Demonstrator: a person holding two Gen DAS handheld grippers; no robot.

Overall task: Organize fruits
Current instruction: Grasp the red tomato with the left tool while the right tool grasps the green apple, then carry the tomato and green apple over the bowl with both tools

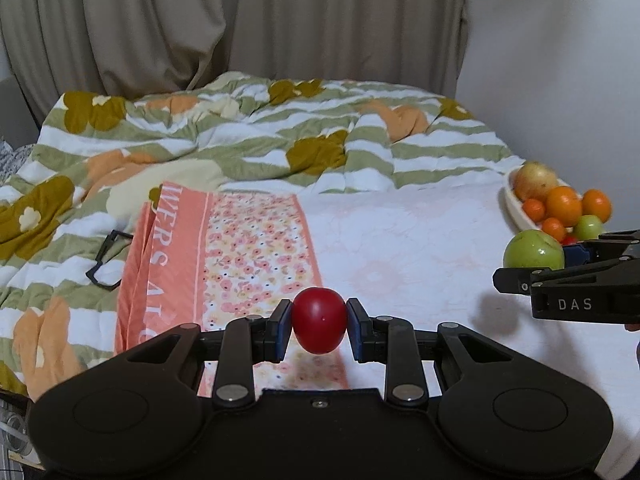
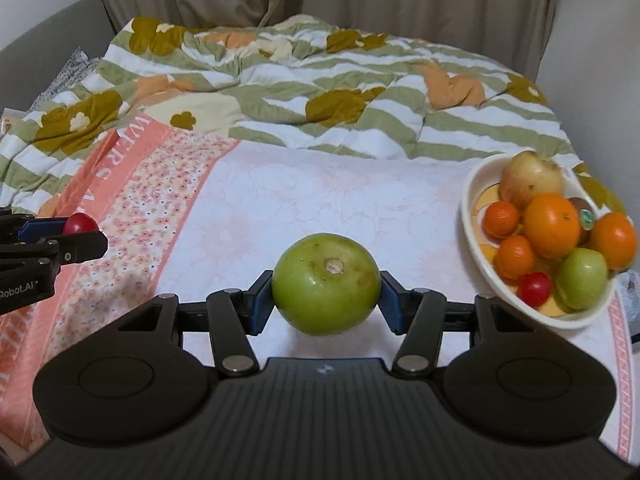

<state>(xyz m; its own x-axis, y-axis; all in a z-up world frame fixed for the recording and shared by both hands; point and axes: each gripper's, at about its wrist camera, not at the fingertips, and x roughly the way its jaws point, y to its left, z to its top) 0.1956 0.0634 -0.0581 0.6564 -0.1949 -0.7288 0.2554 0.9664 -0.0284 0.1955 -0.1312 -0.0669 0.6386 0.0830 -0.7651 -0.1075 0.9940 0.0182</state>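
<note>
My left gripper (image 1: 319,326) is shut on a small red fruit (image 1: 319,320), held above the bedsheet; it also shows at the left edge of the right wrist view, left gripper (image 2: 82,236) with the red fruit (image 2: 80,223). My right gripper (image 2: 326,290) is shut on a large green fruit (image 2: 326,283), lifted off the sheet; from the left wrist view that green fruit (image 1: 533,249) sits at the far right. A cream bowl (image 2: 470,216) at the right holds several oranges, a yellowish fruit, a green one and a small red one.
The pale pink sheet (image 2: 320,200) lies under both grippers. An orange floral cloth (image 1: 240,248) covers its left part. A rumpled green-striped quilt (image 1: 240,132) fills the back. Black glasses (image 1: 106,260) rest on the quilt at left. Curtains and a white wall stand behind.
</note>
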